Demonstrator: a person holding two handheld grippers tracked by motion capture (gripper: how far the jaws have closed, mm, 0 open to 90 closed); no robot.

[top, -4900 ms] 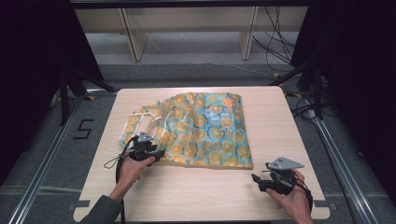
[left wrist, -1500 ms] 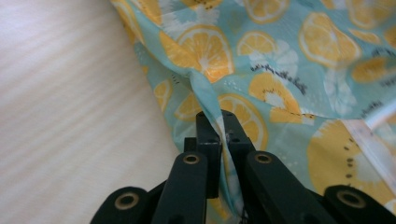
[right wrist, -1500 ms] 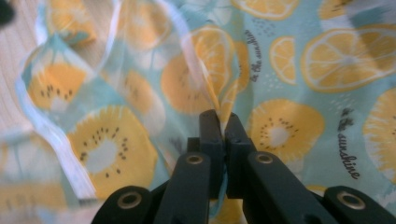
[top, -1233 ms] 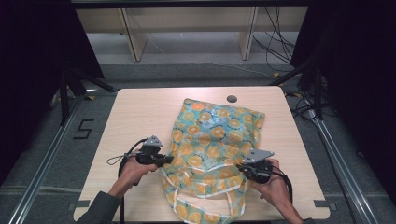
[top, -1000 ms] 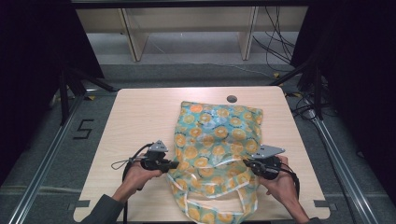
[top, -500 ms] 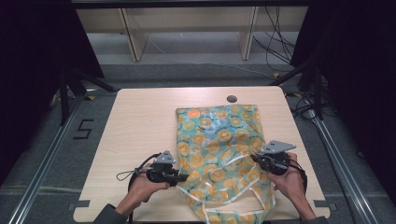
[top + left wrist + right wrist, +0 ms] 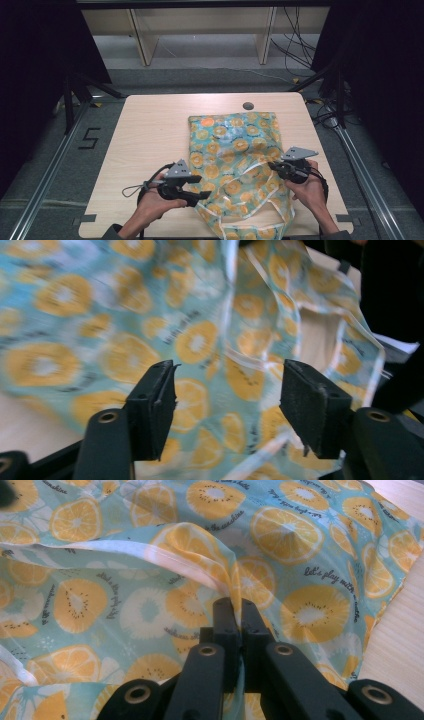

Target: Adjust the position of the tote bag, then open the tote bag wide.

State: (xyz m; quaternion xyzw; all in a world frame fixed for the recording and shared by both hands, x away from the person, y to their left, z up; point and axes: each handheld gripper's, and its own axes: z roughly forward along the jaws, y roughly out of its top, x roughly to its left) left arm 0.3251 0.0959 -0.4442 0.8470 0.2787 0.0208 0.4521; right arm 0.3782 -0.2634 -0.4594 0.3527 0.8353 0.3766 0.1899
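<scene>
While the right claw (image 7: 274, 167) stays pinched tight on a fold of the plastic bag (image 7: 235, 155), the left claw (image 7: 202, 187) has just been opening and now stands with its jaws well apart. In the left gripper view the two black pads (image 7: 152, 407) frame the bag's surface beyond them, and neither pad presses on the film; the print there is blurred. In the right gripper view the jaws meet with a ridge of the thin printed film drawn up between them, so that the bag (image 7: 150, 580) puckers toward the grip.

The bag is a translucent teal sheet printed with orange slices, edged with pale bands. It lies flat on the light wooden counter (image 7: 150, 130), right of the middle, its far edge near a small dark round hole (image 7: 248, 106) in the counter top. Its near end, with the looped handles, runs over the counter's near edge between the person's two hands. The left hand (image 7: 152, 205) holds its claw just beside the bag's left near edge; the right hand (image 7: 307, 187) holds its claw at the bag's right edge.
</scene>
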